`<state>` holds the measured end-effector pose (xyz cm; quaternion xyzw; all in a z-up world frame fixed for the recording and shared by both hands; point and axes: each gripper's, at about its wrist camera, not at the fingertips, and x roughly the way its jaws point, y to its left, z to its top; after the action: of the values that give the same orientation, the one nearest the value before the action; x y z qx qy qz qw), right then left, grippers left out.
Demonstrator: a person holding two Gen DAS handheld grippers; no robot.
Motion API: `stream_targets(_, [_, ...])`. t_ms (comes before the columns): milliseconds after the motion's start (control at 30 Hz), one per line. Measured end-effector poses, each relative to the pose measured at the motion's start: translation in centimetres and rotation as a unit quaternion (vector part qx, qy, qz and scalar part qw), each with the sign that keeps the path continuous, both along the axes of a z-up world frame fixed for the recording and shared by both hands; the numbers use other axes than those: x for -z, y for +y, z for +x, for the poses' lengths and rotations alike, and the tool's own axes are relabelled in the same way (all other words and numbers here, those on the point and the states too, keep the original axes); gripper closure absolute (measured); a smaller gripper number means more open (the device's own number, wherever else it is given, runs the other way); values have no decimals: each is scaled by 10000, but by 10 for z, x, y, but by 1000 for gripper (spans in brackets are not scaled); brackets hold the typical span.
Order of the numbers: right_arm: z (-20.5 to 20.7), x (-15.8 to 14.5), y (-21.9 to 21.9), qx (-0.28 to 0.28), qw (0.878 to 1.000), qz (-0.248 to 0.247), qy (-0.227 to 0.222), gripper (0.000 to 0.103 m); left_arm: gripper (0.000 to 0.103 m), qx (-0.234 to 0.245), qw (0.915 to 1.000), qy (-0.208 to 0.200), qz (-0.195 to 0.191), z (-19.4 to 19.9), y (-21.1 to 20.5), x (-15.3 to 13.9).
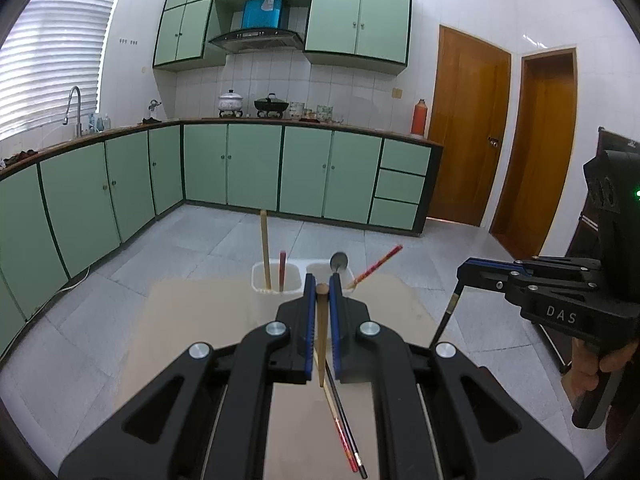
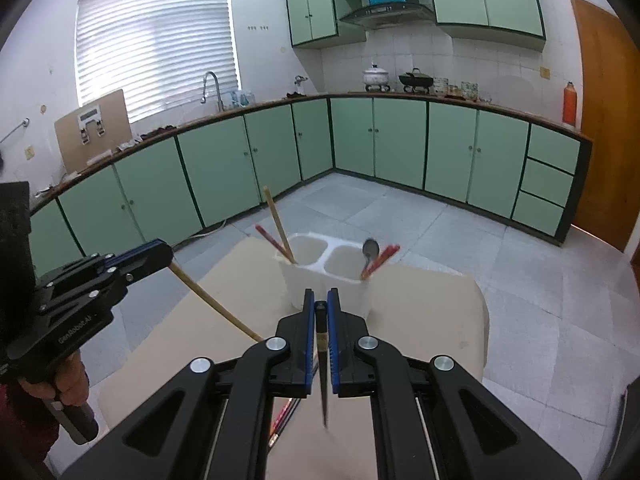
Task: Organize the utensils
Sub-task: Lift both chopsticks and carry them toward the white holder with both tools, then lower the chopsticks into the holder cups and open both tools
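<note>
Kitchen floor of grey tile surrounds a beige table (image 2: 420,320), whose rounded far edge runs just behind a white two-compartment holder (image 2: 320,276) at 12 o'clock. Holder's left cup carries two sticks, a tall bamboo chopstick (image 1: 265,248) and a short red one (image 1: 282,270); its right cup carries a metal spoon (image 1: 339,261) and a red chopstick (image 1: 378,262) leaning toward 2 o'clock. Left gripper (image 1: 321,292), lettered "GenRobot.AI", pinches a bamboo chopstick (image 1: 321,336) above the table; right gripper (image 2: 321,306), marked "DAS", clamps a dark chopstick (image 2: 322,364). Two more chopsticks (image 1: 346,436), one red and one black, lie on the table at 6 o'clock.
</note>
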<state>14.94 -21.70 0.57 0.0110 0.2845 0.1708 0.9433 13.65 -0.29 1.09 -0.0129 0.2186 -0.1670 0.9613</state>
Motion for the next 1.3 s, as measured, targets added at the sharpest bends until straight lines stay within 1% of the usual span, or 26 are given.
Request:
stream_targets(167, [9, -26, -3, -137, 9997, 128, -140, 97, 97, 86, 9998, -205, -13, 8, -4, -21])
stream_targets(300, [20, -52, -2, -214, 9989, 162, -385, 97, 98, 133, 9989, -456, 5, 15, -10, -44])
stream_targets(433, [40, -80, -3, -199, 9972, 203, -694, 97, 98, 111, 9970, -763, 19, 29, -16, -69])
stream_targets(533, [60, -98, -6, -109, 9956, 281, -884, 97, 98, 63, 9959, -900, 31, 44, -20, -84])
stream_targets(633, [84, -110, -10, 58, 9936, 380, -1063, 97, 98, -18, 9959, -905, 77, 63, -23, -89])
stream_targets(700, [100, -113, -11, 129, 9932, 441, -1071, 97, 98, -39, 9964, -843, 84, 74, -23, -89])
stream_targets(800, [119, -108, -11, 242, 9928, 422, -1096, 97, 98, -107, 9967, -777, 190, 90, -24, -84])
stream_targets(967, [152, -73, -12, 385, 9944, 461, -866, 97, 98, -180, 9976, -577, 337, 117, -28, -64])
stream_targets(1100, [160, -41, -10, 404, 9961, 447, -642, 97, 97, -250, 9979, -418, 416, 135, -29, -43])
stream_targets(1300, [160, -14, -10, 404, 9973, 458, -405, 97, 97, -278, 9980, -54, 566, 158, -32, -9])
